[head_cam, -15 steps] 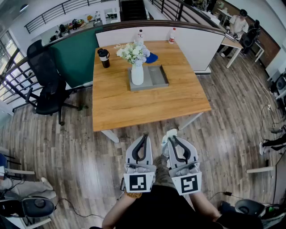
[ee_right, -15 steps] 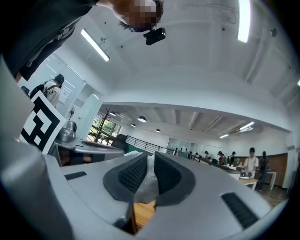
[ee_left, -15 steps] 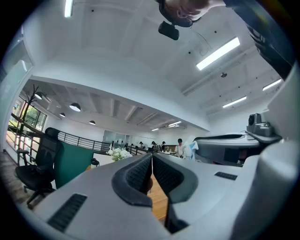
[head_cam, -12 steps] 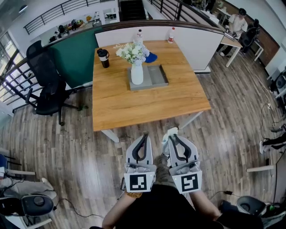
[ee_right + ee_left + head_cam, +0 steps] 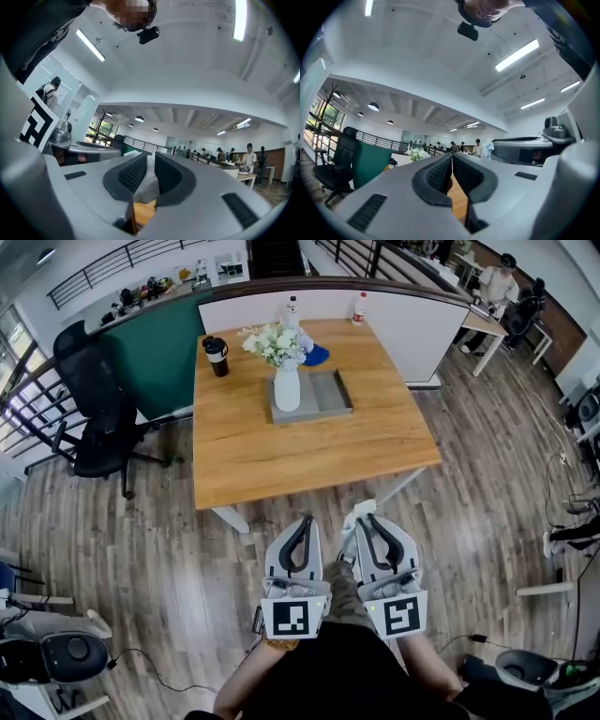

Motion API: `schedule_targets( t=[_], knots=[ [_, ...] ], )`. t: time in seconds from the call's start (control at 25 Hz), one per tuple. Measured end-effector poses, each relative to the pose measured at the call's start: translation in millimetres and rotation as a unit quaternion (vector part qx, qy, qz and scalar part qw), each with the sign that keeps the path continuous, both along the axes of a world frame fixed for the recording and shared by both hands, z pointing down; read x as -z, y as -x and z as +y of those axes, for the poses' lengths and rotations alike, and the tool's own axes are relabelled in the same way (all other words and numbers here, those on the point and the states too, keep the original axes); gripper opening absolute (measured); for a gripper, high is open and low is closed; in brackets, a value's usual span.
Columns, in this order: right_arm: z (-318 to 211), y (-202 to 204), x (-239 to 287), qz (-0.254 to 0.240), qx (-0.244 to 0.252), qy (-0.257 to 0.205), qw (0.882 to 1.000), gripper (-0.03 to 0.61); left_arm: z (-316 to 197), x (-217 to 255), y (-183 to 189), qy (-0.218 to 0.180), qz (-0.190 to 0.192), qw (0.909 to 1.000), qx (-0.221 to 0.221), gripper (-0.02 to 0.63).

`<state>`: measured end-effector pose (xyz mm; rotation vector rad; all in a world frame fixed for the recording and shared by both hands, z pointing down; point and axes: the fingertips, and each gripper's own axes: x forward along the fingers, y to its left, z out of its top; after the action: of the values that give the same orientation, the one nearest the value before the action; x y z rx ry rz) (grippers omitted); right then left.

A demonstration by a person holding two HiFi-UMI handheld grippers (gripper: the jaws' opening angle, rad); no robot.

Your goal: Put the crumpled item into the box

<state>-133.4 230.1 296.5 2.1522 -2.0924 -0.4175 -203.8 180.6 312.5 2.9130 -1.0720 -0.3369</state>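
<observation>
A white crumpled item is pinched between the pads of my right gripper, which is shut on it. In the head view the crumpled item pokes out at the tip of the right gripper, low in the picture over the wooden floor. Beside it, my left gripper is shut with nothing between its jaws; the left gripper shows its pads pressed together. The grey box lies on the far half of the wooden table, well ahead of both grippers.
A white vase of flowers stands on the box's left part. A black cup and two bottles sit near the table's far edge. A black office chair stands left of the table. A person sits at a desk at the far right.
Both grippers stay side by side in front of the person, the right one still holding the white item. The table has slid slightly up the head view.
</observation>
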Motion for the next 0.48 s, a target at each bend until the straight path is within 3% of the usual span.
schedule_targets(
  t=[0.2,0.48],
  knots=[
    [0.9,-10.9,-7.6,-0.009,-0.005,0.009,1.0,0.057,1.1,-7.7,-9.3,0.025,-0.006,0.9997,-0.005,0.026],
    [-8.5,-23.8,-11.2,-0.014,-0.004,0.017,1.0,0.057,-5.0,-6.7,-21.6,0.015,-0.008,0.9998,-0.008,0.026]
  ],
)
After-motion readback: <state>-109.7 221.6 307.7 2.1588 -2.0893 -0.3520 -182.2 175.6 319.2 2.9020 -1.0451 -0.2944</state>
